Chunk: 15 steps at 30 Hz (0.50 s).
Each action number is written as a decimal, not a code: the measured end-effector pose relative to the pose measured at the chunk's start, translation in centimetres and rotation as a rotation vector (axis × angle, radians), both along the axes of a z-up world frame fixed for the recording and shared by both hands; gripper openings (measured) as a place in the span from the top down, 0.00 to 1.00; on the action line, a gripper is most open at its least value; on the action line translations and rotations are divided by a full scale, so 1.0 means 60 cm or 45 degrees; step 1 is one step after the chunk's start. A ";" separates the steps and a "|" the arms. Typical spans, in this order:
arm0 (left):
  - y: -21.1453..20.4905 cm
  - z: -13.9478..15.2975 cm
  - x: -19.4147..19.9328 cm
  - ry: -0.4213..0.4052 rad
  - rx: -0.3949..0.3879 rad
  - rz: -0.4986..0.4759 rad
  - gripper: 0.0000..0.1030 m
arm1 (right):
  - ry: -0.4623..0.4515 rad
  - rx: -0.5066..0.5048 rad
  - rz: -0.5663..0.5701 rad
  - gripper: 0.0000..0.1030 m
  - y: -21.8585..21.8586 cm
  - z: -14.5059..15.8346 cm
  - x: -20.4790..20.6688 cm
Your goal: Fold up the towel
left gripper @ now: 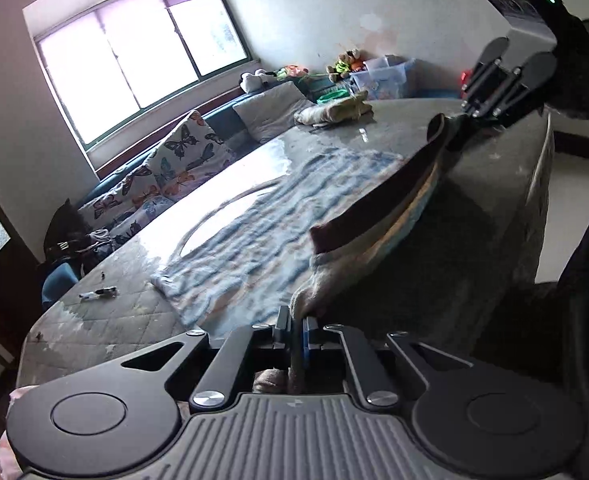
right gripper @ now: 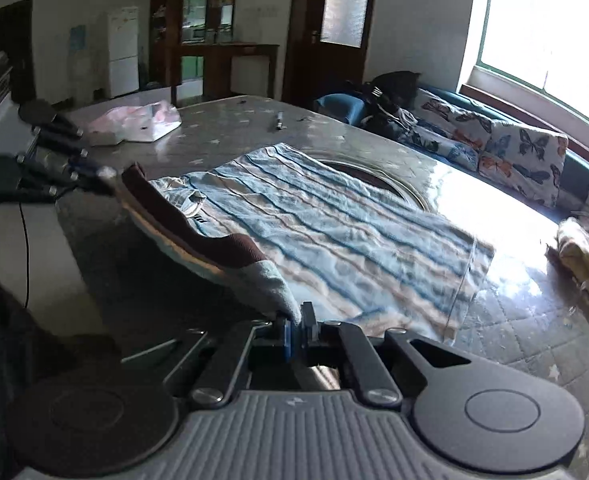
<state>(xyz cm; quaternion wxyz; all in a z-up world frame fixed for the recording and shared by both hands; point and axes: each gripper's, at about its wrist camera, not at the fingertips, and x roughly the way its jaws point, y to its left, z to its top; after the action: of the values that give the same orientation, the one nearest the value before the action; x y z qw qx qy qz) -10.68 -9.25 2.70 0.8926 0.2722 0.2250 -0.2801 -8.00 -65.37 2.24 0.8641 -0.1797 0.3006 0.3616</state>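
Note:
A blue and beige striped towel [left gripper: 262,236] with a brown end band [left gripper: 378,216] lies spread on the table [left gripper: 106,320]. Its near edge is lifted off the surface and sags between both grippers. My left gripper [left gripper: 297,322] is shut on one near corner, and cloth shows between its fingers. Across the table, in the left wrist view, the right gripper [left gripper: 460,122] holds the other end of the brown band. In the right wrist view the towel [right gripper: 334,216] stretches away, my right gripper [right gripper: 296,324] is shut on its corner, and the left gripper [right gripper: 106,180] is blurred at the far left.
A folded yellowish cloth [left gripper: 334,112] lies at one end of the table, a pink plastic bag [right gripper: 134,122] at the other. A small pen-like item [right gripper: 278,120] lies beyond the towel. A sofa with butterfly cushions [right gripper: 494,148] runs under the window along the table's far side.

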 end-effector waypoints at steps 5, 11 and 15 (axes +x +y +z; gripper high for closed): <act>-0.001 0.020 0.041 -0.063 0.010 -0.014 0.95 | -0.029 -0.002 0.009 0.96 0.007 0.030 0.023; -0.004 0.046 0.129 -0.095 -0.013 -0.010 0.94 | -0.031 0.000 -0.002 0.96 0.018 0.067 0.110; -0.011 0.053 0.206 -0.109 0.008 -0.010 0.94 | -0.030 -0.014 -0.004 0.96 0.028 0.078 0.181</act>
<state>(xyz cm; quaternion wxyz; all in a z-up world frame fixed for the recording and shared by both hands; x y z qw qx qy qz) 1.67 -9.89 5.87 0.8995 0.2875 0.1864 -0.2710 2.88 -63.68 6.93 0.8670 -0.1881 0.2928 0.3566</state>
